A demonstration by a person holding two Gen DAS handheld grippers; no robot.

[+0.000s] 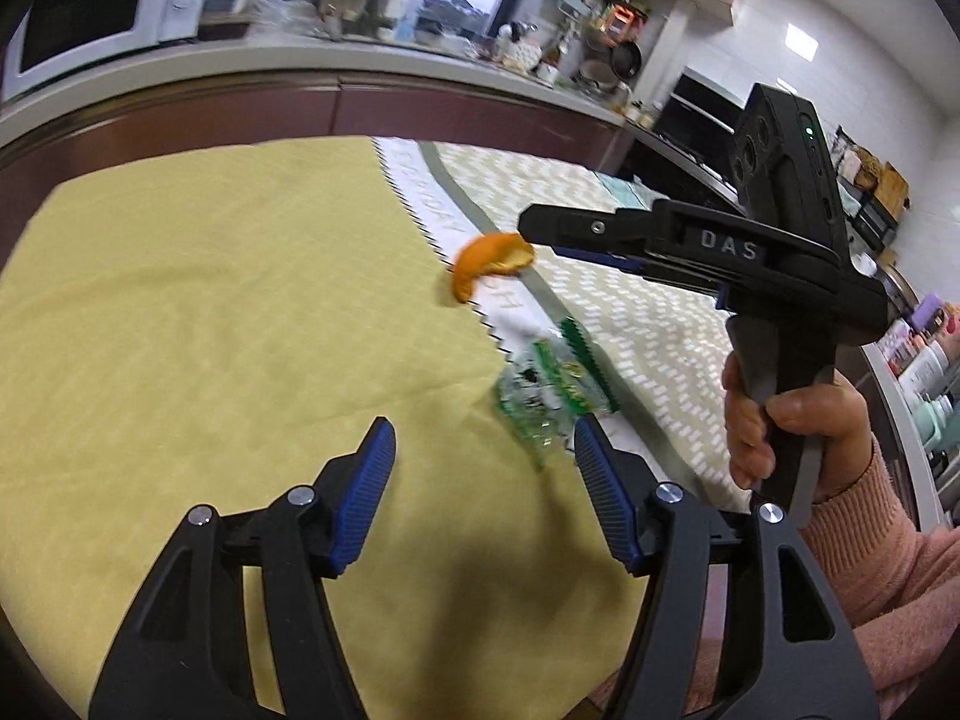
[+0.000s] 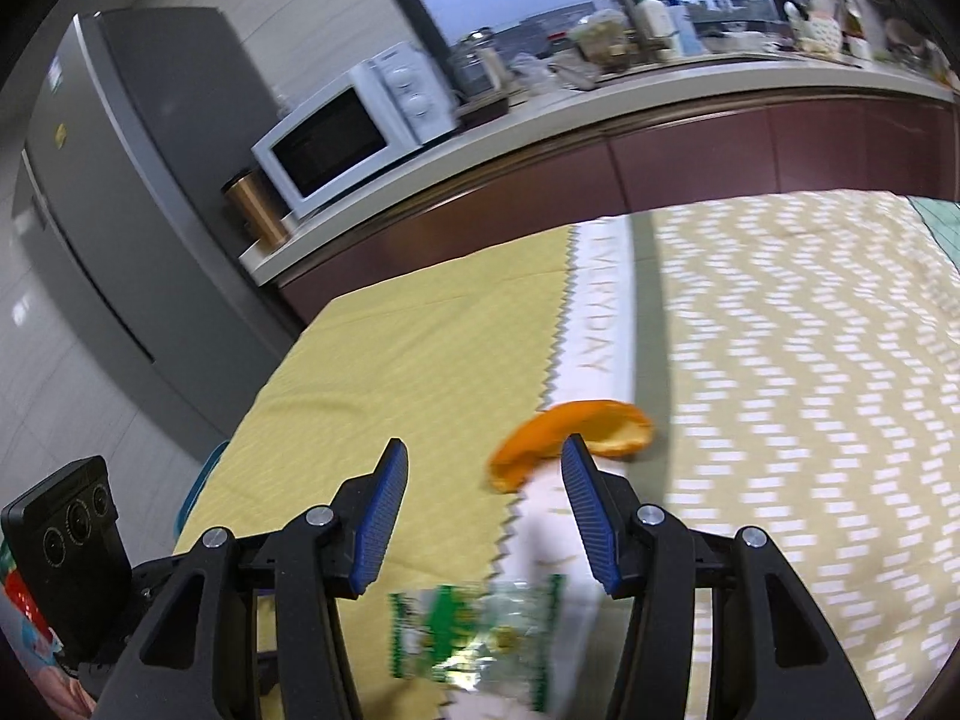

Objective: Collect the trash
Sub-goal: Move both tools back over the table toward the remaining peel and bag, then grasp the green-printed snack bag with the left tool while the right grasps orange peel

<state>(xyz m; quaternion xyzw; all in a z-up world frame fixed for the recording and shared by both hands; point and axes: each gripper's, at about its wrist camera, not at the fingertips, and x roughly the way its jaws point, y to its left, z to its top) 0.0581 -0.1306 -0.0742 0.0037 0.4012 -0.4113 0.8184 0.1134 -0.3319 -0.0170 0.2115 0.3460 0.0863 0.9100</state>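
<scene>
Two open hand-held grippers, left (image 1: 483, 462) and right (image 2: 483, 501), near an orange peel (image 2: 570, 435) and wrapper (image 2: 480, 630) on the counter (image 1: 210, 300) (best straddled squarely before squeezing).

White microwave (image 2: 354, 135), perhaps a fridge (image 2: 120, 180).

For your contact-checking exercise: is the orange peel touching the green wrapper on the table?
Apart. In the left wrist view, the orange peel lies farther away than the green wrapper, with bare cloth visible between them.
</scene>
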